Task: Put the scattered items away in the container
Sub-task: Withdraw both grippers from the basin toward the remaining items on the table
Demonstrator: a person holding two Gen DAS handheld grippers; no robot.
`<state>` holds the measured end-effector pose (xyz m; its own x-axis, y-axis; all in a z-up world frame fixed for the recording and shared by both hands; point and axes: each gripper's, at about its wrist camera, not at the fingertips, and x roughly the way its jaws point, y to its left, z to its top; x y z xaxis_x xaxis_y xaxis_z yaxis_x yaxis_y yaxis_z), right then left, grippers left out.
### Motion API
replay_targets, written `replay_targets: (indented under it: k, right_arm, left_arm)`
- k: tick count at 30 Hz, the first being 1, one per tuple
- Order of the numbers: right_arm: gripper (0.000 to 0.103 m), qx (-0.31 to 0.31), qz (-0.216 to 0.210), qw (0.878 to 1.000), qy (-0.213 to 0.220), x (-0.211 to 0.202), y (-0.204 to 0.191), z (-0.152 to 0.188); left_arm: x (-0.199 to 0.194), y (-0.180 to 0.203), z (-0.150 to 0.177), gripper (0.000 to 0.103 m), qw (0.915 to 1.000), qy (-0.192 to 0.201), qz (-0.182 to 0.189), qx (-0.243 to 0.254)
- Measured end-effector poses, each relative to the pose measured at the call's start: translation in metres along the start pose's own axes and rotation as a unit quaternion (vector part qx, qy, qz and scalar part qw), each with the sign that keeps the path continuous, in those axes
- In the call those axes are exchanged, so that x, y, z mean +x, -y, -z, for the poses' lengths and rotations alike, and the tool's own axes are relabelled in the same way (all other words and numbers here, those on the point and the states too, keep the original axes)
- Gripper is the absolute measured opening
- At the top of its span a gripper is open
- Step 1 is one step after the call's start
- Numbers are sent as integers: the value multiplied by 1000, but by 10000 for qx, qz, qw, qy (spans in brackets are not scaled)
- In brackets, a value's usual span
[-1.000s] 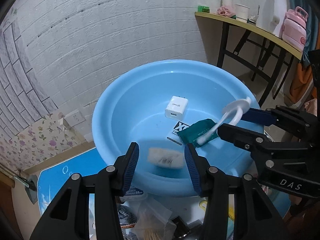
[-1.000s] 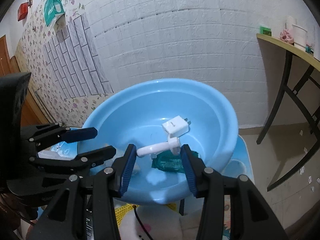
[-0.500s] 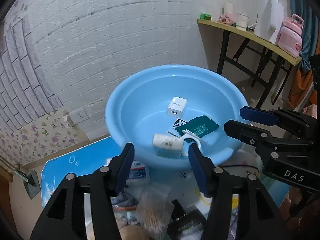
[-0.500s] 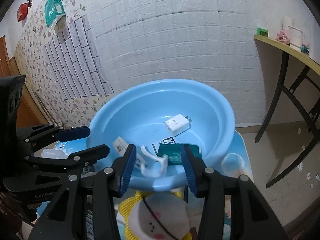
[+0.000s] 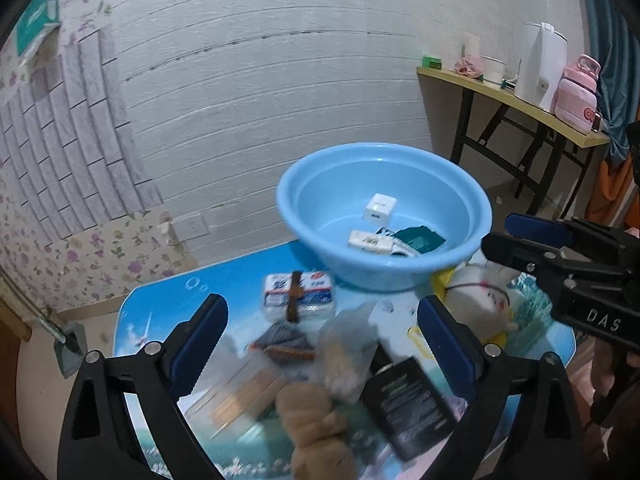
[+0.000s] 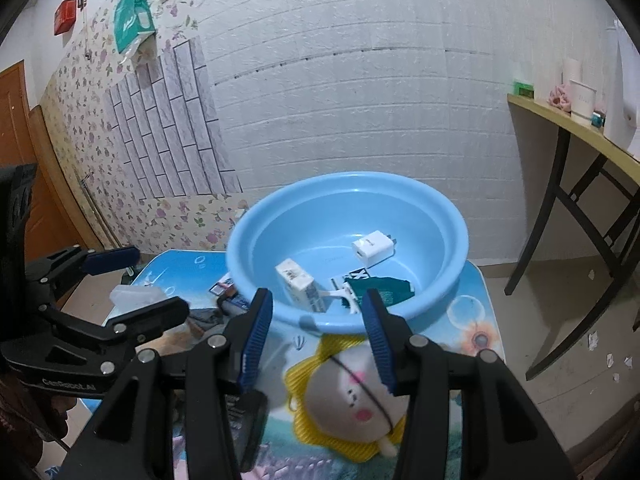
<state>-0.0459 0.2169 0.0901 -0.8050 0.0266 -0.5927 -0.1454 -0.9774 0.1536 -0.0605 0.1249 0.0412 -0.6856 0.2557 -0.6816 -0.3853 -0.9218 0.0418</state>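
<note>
Both my grippers, left [image 5: 322, 344] & right [image 6: 318, 332], are wide apart w/ nothing held. Next I'd grab the tissue pack [image 5: 298, 294] by the basin [image 5: 384, 276], squeezing its short sides so it won't slip.

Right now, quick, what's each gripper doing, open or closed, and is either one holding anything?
Left gripper: open, holding nothing, above the clutter on the table.
Right gripper: open, holding nothing, near the blue basin and above the plush toy.
</note>
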Motion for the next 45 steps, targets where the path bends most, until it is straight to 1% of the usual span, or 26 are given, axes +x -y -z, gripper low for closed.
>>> replay_targets:
  k: [7,12,15,17,20,23,25,27,30,34,40,42,45]
  right_arm:
    - [46,-64,-11,9999,-81,-8,-18,10]
    - [46,-228,55,9997,-105,-13,-32,16]
    - [47,-242,83,9996,-103,-19,-35,19]
    - [51,-253,128,9996,-88,-21,-35,20]
    - [53,-137,142,9998,-88,-24,-31,24]
    - [53,-5,121,9999,-120,-24,-30,23]
    - [53,-44,155,9998,-119,-25,-32,23]
    - [53,-54,117,9999,-111,-26,-34,24]
    - [53,24,-62,9999,-138,-26,-33,26]
    - [56,25,-42,9998,-184,-23,-34,30]
    - [59,27,-174,9996,-199,-19,-34,35]
    - [60,29,-231,9995,-209,-18,-33,36]
    - [71,87,-244,9996,-143,-19,-27,38]
  left_arm:
    - [-17,-20,22,96,9995,47,-57,-318]
    - [-24,-31,34,97,9990,55,-123,-429]
    - [-29,-38,37,97,9987,96,-166,-477]
    - [-33,-42,38,97,9985,128,-195,-501]
    - [-38,-49,42,97,9980,192,-255,-545]
    - [-39,-54,49,97,9974,126,-296,-639]
    - [-40,-57,54,97,9972,98,-311,-678]
    - [-42,-59,58,97,9970,94,-353,-689]
    - [-41,-63,63,97,9965,62,-375,-746]
    - [-41,-66,69,97,9959,14,-400,-808]
    - [-38,-67,73,97,9957,-23,-408,-833]
    - [-39,-69,75,97,9955,1,-400,-865]
    - [-39,-71,81,97,9947,-4,-424,-936]
